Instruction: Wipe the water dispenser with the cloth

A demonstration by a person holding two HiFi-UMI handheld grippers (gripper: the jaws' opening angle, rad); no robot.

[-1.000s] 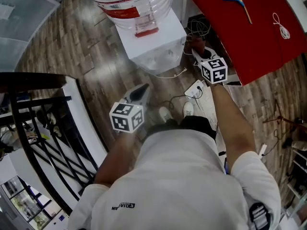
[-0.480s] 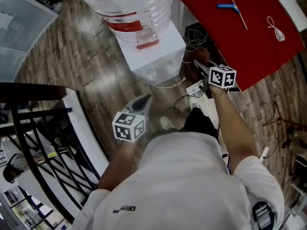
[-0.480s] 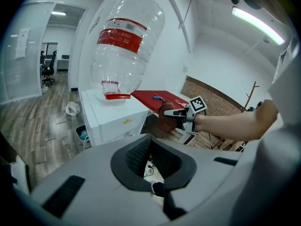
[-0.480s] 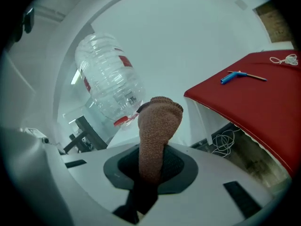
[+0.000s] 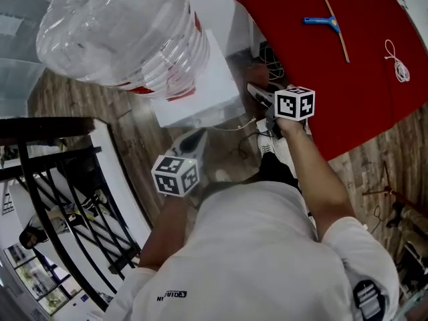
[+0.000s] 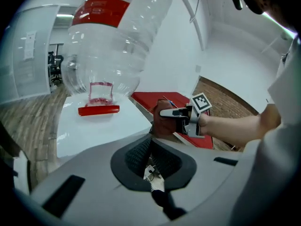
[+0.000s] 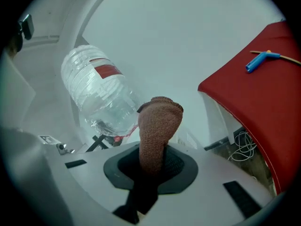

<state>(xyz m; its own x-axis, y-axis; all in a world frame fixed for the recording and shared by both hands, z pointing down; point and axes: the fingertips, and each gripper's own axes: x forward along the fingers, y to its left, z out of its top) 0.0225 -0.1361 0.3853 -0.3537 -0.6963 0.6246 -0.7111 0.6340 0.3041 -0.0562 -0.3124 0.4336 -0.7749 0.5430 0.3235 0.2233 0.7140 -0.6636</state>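
Right gripper (image 5: pixel 262 96) jaws clamped on brown knitted cloth (image 7: pixel 159 126), which sticks up between them, just right of water dispenser (image 5: pixel 212 85). Left gripper (image 6: pixel 151 166) jaws together, near dispenser's front.

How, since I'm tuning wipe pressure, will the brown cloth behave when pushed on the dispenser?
Probably soft: the knitted cloth bunches in the right gripper. Standing upright unsupported, it seems thick, likely light. Its coarse weave should grip, not slide.

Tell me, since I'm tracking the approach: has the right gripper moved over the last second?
Yes. The right gripper, shut on the cloth, has moved forward along the red table's left edge, away from its near corner.
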